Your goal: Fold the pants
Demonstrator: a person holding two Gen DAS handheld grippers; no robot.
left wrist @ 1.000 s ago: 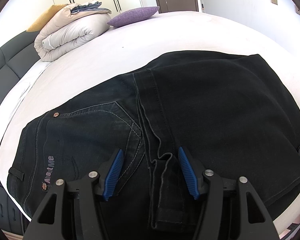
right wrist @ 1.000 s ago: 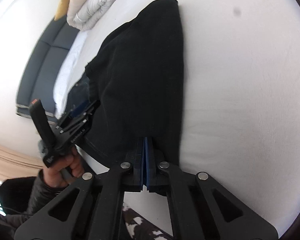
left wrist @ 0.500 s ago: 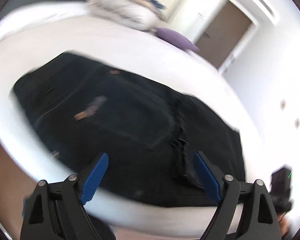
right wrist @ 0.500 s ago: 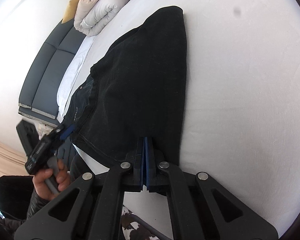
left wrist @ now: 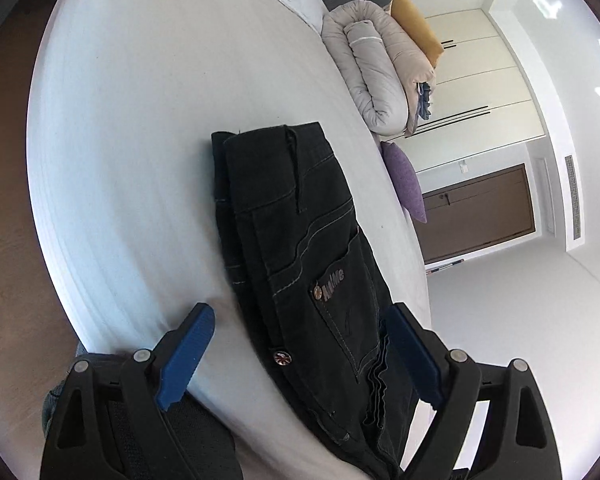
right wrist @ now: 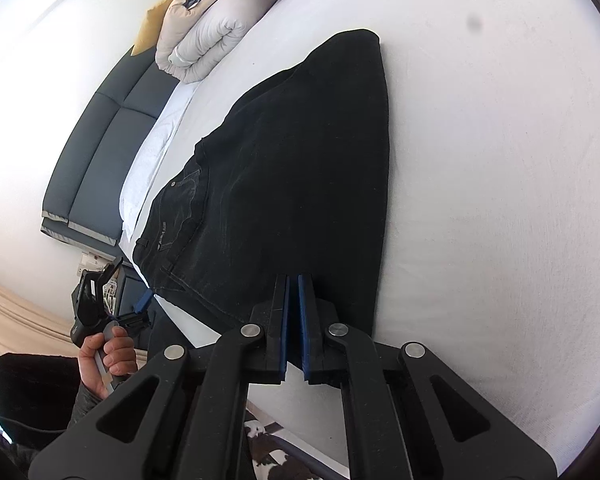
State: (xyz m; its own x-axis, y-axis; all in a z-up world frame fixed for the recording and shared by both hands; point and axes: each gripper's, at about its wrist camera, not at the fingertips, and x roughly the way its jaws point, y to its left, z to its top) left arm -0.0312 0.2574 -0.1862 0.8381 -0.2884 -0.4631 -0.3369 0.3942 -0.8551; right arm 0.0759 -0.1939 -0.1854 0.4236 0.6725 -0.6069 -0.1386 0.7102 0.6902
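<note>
The jaws of the left gripper (left wrist: 300, 354) are spread wide over the waist end of the black denim pants (right wrist: 292, 184), nothing pinched. The right gripper (right wrist: 293, 324) jaws are nearly pressed together, just parting, on the hem. The pants are laid on the white bed (right wrist: 500, 180).

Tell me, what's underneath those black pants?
The black pants lie flat on a white bed sheet, which shows all around them. Whatever sits directly beneath the fabric is covered.
</note>
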